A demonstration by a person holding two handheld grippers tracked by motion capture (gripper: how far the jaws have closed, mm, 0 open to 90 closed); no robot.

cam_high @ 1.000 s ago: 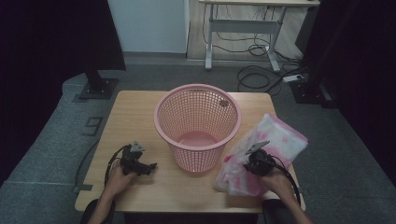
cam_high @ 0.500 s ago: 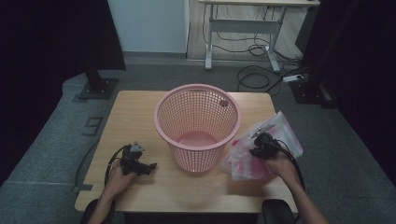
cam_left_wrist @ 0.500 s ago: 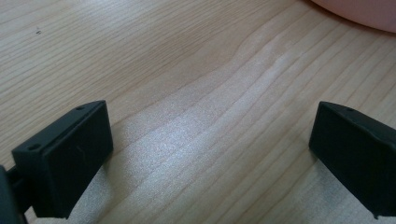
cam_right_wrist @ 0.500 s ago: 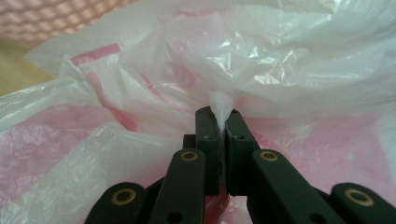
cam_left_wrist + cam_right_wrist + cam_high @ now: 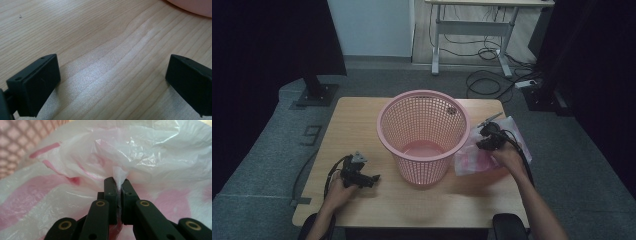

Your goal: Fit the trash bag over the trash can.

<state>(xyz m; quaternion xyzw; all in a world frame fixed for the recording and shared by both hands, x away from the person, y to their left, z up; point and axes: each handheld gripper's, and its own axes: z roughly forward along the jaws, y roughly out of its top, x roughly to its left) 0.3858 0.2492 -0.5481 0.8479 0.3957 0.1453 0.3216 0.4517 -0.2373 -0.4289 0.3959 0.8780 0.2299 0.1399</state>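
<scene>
— On the desk (image 5: 362,125), seen from the high view, what stands around?
— A pink mesh basket (image 5: 424,134) sits mid-desk, upright. It stands between the two hands. Left of it, the left hand-held gripper (image 5: 371,178) lies low on the wood, apart from the basket. Right of it, the right hand-held gripper (image 5: 484,140) holds a pink-and-white plastic bag (image 5: 472,161) just beside the basket's wall.
— And the left gripper view?
— Bare desk grain (image 5: 105,50) lies between two black jaws set wide apart, nothing between them; a sliver of the basket's base (image 5: 197,6) shows at the top right.
— The right gripper view?
— Jaws pressed nearly together (image 5: 119,188), pinching a thin fold of the bag (image 5: 150,150). The film bunches above them, and basket mesh (image 5: 15,142) blurs behind at the left.
</scene>
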